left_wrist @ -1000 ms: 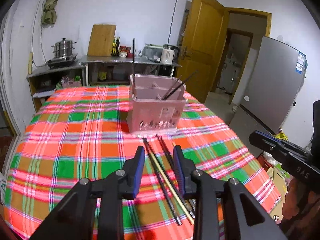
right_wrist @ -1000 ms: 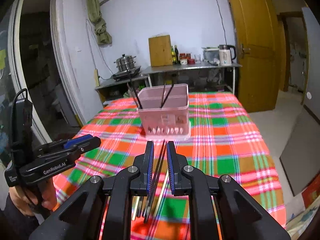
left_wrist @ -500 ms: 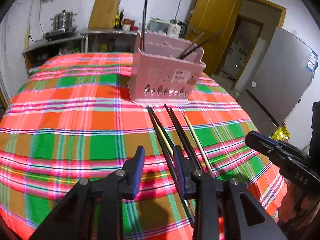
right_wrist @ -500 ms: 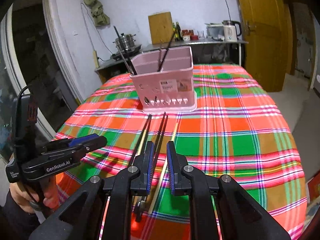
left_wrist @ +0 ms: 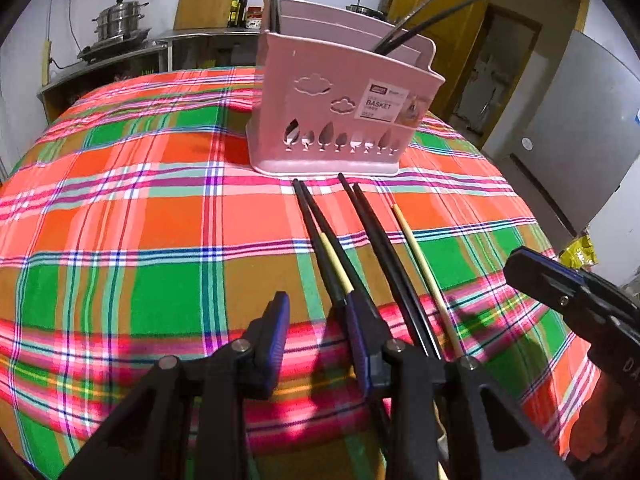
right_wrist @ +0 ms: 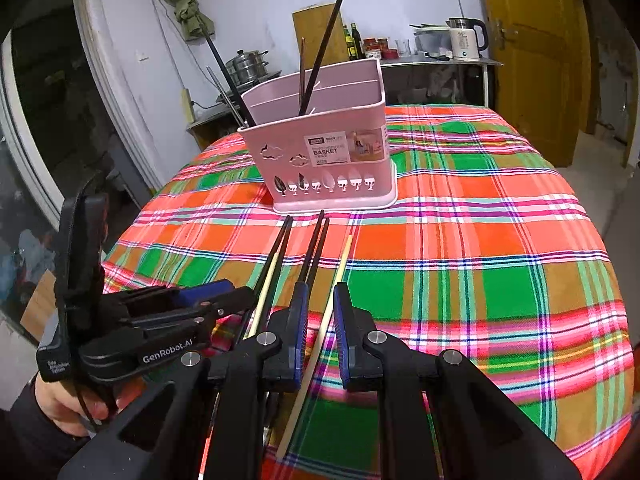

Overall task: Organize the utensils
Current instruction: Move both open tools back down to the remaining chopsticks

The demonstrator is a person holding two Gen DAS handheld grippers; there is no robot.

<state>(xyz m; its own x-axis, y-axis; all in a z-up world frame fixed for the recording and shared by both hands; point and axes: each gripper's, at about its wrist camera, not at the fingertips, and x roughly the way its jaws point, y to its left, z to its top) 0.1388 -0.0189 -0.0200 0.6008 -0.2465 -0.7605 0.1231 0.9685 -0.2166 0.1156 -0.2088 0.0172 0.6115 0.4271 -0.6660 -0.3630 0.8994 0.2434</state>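
Note:
A pink utensil basket (left_wrist: 340, 108) (right_wrist: 324, 148) stands on the plaid tablecloth and holds a few dark chopsticks. In front of it lie several loose chopsticks: black ones (left_wrist: 316, 232) (right_wrist: 314, 250) and pale wooden ones (left_wrist: 420, 264) (right_wrist: 338, 276). My left gripper (left_wrist: 318, 314) is open low over the cloth, its right finger over the left black pair. My right gripper (right_wrist: 320, 300) is open, and one pale chopstick runs under the gap between its jaws. Each gripper shows in the other's view: the right gripper (left_wrist: 568, 292) and the left gripper (right_wrist: 172, 312).
The plaid tablecloth (left_wrist: 120, 220) (right_wrist: 480, 260) covers a round table. Behind stand a counter with a steel pot (left_wrist: 120, 24), a cutting board (right_wrist: 316, 36) and a kettle (right_wrist: 466, 38). A yellow door (right_wrist: 536, 52) and a grey fridge (left_wrist: 576, 128) are to the right.
Both grippers have dropped lower and moved closer to the loose chopsticks and the basket. Their jaw openings look unchanged.

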